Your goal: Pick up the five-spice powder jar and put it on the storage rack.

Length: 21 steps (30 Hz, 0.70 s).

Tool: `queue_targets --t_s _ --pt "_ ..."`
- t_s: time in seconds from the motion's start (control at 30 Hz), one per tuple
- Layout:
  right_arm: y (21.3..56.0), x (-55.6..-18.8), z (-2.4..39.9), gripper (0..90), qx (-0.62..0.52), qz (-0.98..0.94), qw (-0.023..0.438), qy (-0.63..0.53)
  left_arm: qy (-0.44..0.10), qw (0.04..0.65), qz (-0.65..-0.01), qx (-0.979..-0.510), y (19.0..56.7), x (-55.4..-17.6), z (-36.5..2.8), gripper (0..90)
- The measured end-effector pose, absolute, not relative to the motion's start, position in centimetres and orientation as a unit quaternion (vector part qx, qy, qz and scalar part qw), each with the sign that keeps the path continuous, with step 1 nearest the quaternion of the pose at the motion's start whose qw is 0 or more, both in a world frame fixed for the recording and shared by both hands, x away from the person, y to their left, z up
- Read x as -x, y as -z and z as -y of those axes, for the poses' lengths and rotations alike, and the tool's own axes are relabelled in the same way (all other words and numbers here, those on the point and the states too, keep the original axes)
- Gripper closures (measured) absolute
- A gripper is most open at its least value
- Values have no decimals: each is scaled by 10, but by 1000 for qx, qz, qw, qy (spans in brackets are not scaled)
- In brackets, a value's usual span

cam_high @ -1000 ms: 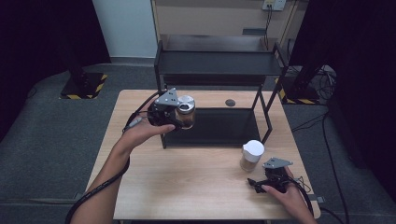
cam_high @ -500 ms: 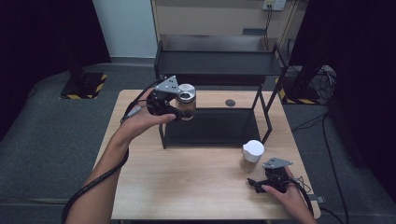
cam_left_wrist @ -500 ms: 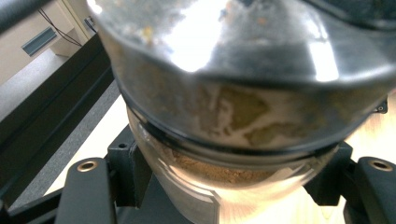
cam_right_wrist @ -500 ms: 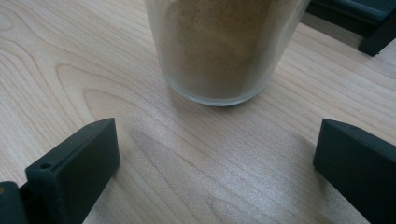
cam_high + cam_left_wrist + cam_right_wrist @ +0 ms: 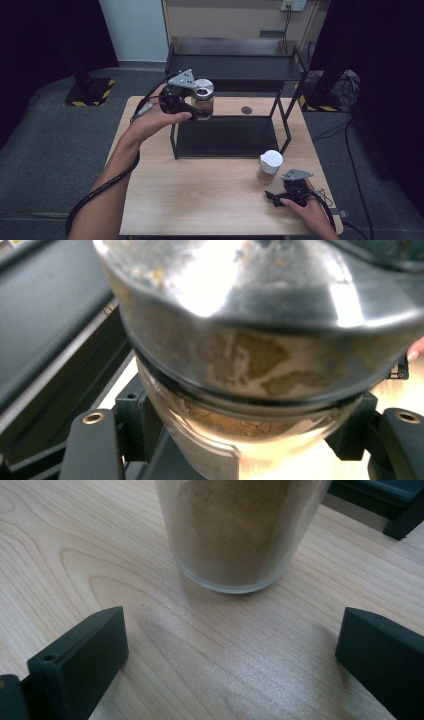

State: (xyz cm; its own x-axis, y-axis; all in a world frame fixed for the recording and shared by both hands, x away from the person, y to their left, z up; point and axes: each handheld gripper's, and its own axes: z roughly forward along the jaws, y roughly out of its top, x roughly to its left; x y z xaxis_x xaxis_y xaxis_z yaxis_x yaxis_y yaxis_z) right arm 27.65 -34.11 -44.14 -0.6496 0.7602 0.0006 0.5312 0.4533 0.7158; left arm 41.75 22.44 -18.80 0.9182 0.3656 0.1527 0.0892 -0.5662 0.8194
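the left hand-held gripper (image 5: 192,109) is clamped around a silver-lidded jar (image 5: 202,98) of brown powder, held in the air above the black shelf rack (image 5: 235,75), while the right hand-held gripper (image 5: 279,196) rests on the bench (image 5: 200,190), jaws wide, just beside a white-lidded jar (image 5: 270,166).

Two spice jars of brown powder are here: one with a silver lid (image 5: 202,97), one with a white lid (image 5: 269,166). There are two handheld grippers, a left (image 5: 197,111) and a right (image 5: 272,196). One black two-tier rack (image 5: 235,65) stands on one wooden table (image 5: 200,195), with one small dark disc (image 5: 246,109).
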Motion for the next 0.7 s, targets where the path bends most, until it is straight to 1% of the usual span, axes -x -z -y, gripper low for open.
queue_targets --t_s 0.1,0.7 --pt "441 -277 341 10 -385 -837 163 -353 -149 457 -129 -867 184 -419 -225 296" --pt "441 -276 341 10 -386 -837 162 -353 -169 445 -162 -864 151 -426 -215 296"
